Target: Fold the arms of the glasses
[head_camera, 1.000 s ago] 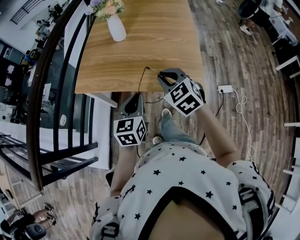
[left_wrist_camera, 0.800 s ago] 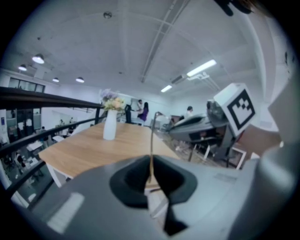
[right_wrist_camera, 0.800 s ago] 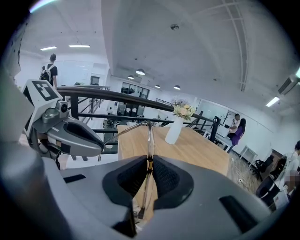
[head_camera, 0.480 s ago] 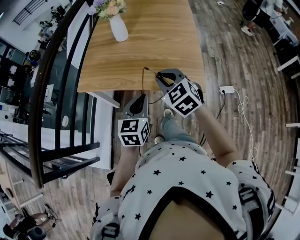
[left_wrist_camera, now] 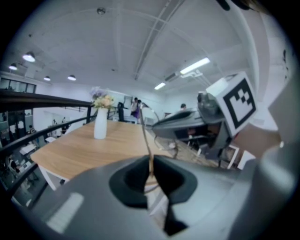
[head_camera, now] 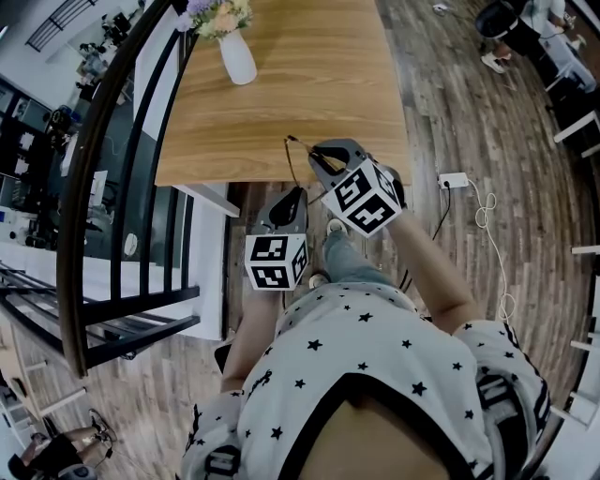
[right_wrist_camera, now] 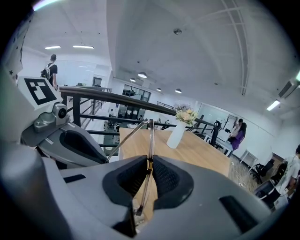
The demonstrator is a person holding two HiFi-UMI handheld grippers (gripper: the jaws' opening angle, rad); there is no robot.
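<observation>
The big wooden counter (head_camera: 281, 84) is in front of the person. The glasses (head_camera: 288, 155) are not lying on it. They are up in the air, over the near edge of the counter, held between the two tongs.

The right tongs (right_wrist_camera: 151, 161) are pressed onto the front part of the glasses and pinch the thin frame. The left tongs (left_wrist_camera: 151, 164) are almost closed on one thin arm (left_wrist_camera: 145, 131) of the glasses. They have just been opening a tiny bit, but the arm is between them and they look like they are pinching it.

From the right gripper view, that arm sticks out to the side, away from the frame. So I think the fold of this arm is being done now and is not finished.

Next, I think the left tongs need to swing the arm in toward the frame, slowly and softly. The right tongs need to hold the frame steady. The wire is thin and could bend or slip out.

Far back on the counter, well apart from the glasses, stands a white vase (head_camera: 234, 56). It has flowers (head_camera: 214, 14) in it.
</observation>
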